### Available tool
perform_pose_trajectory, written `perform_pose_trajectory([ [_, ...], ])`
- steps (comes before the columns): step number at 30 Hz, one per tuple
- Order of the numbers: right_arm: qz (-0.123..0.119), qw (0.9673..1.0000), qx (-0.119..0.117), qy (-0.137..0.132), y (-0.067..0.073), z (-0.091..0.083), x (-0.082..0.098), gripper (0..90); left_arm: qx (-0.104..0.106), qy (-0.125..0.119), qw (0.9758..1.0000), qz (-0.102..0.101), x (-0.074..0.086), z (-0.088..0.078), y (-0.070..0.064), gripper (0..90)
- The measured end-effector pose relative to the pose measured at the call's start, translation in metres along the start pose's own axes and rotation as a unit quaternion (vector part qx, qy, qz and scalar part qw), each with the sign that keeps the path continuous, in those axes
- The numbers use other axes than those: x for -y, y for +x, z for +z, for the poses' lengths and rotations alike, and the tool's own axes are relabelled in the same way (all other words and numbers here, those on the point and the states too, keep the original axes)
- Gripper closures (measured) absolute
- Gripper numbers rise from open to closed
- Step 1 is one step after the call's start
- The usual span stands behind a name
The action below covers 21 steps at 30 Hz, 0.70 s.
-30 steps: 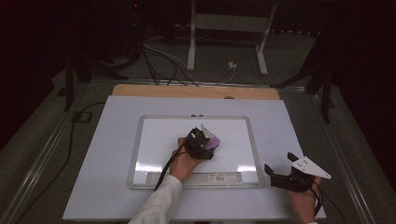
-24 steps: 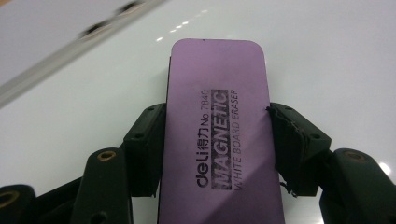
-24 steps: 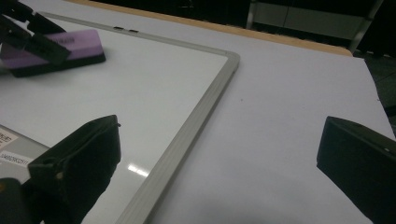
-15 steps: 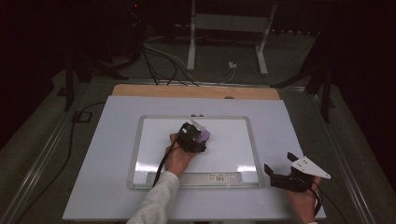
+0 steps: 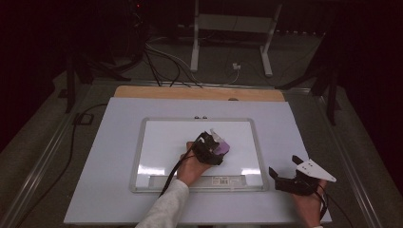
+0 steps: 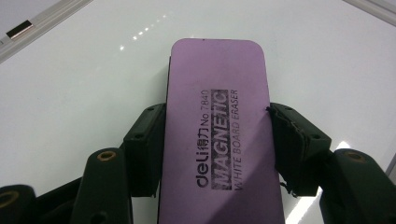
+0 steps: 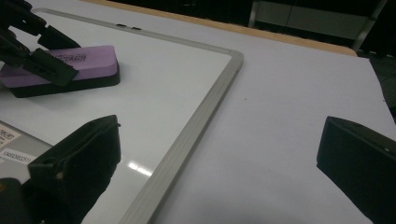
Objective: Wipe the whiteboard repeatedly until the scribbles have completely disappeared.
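We saw the purple eraser lying flat on the whiteboard, a little right of the middle of the board, with its dark felt side down on the white surface. Its long axis ran straight away from the left hand-held gripper, along the same line as the jaws, so the two black pads pressed on its two long sides and the printed top stayed free between them. In the high view this axis pointed toward the far right corner of the board. We judged that the coming stroke depended on this relation: since the eraser lay in line with the gripper, a push or pull along the arm would drag it lengthwise, and a sideways sweep would wipe with its full length. The left hand was clearly the nearer one, because it held the eraser already. The right hand-held gripper rested apart on the white worktop, just outside the right edge of the board's grey frame, with its jaws wide open and nothing between them. We could not see any marks on the board surface around the eraser.
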State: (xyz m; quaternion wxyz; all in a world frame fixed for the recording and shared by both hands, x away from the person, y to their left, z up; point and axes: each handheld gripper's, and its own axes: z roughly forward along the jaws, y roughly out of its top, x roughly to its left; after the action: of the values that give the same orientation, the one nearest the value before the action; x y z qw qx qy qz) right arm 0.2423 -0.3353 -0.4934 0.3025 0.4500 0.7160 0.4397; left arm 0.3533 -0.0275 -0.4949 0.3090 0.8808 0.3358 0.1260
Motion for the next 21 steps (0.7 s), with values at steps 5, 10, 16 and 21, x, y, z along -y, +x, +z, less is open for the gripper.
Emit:
perform_pose_trajectory([
  [5,0.001,1.0000,0.001,-0.001,-0.001,-0.001,0.000,0.1,-0.020,0.000,0.9997,-0.017,0.000,0.001,0.009,41.9],
  [10,0.003,1.0000,0.002,-0.002,-0.002,-0.002,0.000,0.1,-0.055,0.006,0.9978,-0.036,0.002,-0.002,0.024,41.9],
  [16,0.003,1.0000,0.002,-0.002,-0.002,-0.002,0.000,0.1,-0.084,0.005,0.9942,-0.066,0.010,-0.007,0.038,41.9],
  [21,0.002,1.0000,0.002,-0.002,-0.001,-0.002,0.000,0.1,-0.103,0.002,0.9908,-0.087,0.016,-0.011,0.048,41.9],
])
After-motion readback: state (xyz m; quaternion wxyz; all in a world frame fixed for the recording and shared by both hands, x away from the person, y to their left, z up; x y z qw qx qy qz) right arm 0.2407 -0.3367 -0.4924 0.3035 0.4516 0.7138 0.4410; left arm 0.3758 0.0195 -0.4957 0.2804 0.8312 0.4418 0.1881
